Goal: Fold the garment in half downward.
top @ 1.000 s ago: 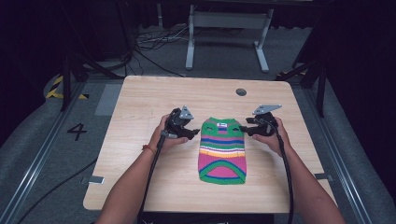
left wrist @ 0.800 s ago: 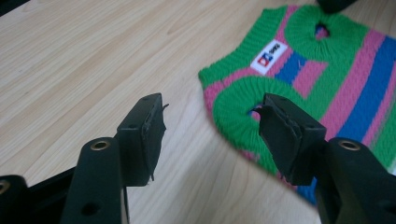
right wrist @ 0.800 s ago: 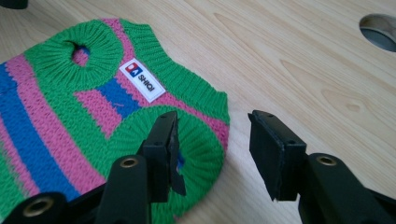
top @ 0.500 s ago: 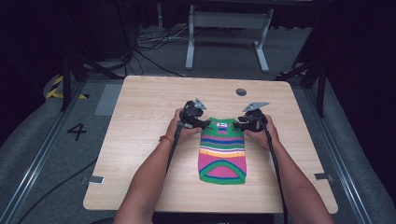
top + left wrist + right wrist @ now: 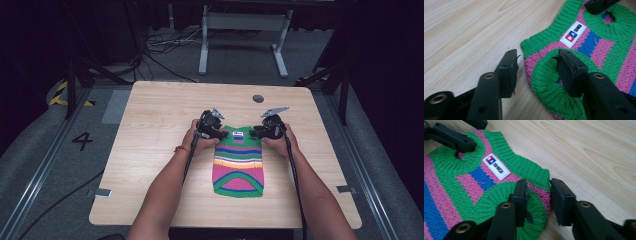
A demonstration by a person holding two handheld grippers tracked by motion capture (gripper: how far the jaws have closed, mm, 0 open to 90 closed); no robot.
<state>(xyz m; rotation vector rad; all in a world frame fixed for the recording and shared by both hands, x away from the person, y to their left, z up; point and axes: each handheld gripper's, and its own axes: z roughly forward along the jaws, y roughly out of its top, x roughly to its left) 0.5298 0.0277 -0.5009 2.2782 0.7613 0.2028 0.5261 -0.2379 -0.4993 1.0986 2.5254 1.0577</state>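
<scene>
A small knitted sweater (image 5: 238, 160) with green, pink, blue and yellow stripes lies flat on the wooden table (image 5: 150, 130), neck end away from me. My left gripper (image 5: 217, 132) is at its top left shoulder and my right gripper (image 5: 260, 131) at its top right shoulder. In the left gripper view, the left gripper (image 5: 537, 72) is open, one jaw on bare wood and the other on the green armhole ribbing (image 5: 546, 82). The right gripper (image 5: 539, 197) is open too and straddles the other shoulder corner (image 5: 541, 192). A white label (image 5: 496, 166) sits below the neck.
A dark round grommet (image 5: 258, 98) lies in the table top behind the sweater. Bare wood extends to the left, right and front of the garment. Beyond the far edge stand a grey metal frame (image 5: 242, 30) and floor cables (image 5: 160, 45).
Both grippers have moved inward and forward from beside the sweater to its two shoulder corners, and their jaws now straddle the knit. The sweater itself has not shifted.
</scene>
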